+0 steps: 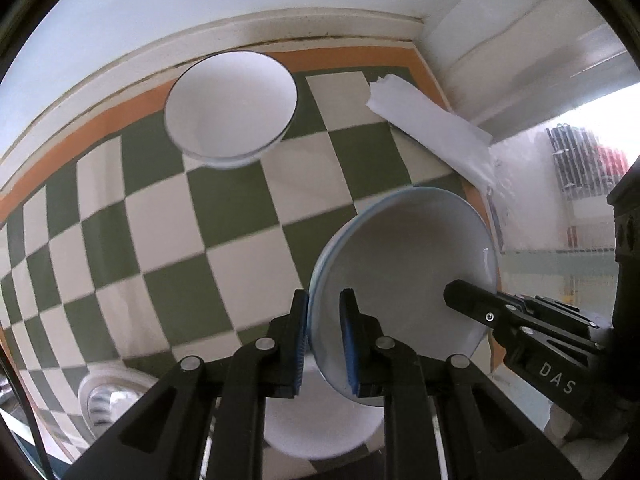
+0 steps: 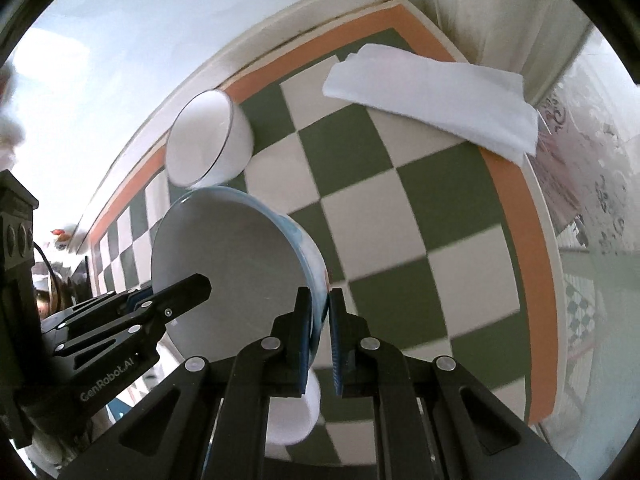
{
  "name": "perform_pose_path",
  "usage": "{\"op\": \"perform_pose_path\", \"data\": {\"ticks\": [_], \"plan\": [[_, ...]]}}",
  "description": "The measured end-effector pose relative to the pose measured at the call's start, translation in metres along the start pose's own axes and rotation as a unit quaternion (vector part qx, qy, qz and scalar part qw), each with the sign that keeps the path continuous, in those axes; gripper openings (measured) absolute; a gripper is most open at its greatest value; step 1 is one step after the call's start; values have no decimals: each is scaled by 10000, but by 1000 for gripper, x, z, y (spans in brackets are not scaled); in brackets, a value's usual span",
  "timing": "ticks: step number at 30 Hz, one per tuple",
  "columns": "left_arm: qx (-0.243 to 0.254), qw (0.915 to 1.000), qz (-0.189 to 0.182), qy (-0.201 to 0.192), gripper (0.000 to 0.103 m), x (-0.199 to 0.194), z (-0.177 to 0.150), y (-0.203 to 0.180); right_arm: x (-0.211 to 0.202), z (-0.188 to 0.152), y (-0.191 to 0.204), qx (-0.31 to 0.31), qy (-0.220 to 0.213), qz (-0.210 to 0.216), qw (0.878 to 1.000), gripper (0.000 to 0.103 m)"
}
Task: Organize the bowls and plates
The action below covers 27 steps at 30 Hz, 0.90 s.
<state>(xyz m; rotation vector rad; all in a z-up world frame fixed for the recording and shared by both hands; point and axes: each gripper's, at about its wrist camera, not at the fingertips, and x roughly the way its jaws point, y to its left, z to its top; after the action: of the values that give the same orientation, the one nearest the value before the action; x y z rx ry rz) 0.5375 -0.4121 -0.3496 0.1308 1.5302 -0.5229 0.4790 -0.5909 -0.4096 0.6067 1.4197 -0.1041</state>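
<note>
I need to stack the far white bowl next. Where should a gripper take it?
Grip the white bowl by its thin rim, one finger inside and one outside, coming from above on the near side. It stands upright and open on the checkered tablecloth, too wide to span.

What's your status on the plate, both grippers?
Left gripper and right gripper both shut on blue-rimmed plate, opposite edges, held tilted above checkered table. White bowl sits beyond, second bowl below. Folded cloth off to the side.

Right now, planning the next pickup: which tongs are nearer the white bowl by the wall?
Left tongs: the white bowl lies ahead; right tongs grip across the held dish.
</note>
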Motion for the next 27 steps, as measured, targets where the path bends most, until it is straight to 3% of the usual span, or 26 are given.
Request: {"op": "perform_pose_path", "data": {"ticks": [13,27], "plan": [[-201,9996,83,200,14,-9,-76,20,0,-92,17,-171,320,114,9993,10],[-136,9972,335,649,14,23,-94,26,42,-103,18,-204,684,15,9975,10]]}}
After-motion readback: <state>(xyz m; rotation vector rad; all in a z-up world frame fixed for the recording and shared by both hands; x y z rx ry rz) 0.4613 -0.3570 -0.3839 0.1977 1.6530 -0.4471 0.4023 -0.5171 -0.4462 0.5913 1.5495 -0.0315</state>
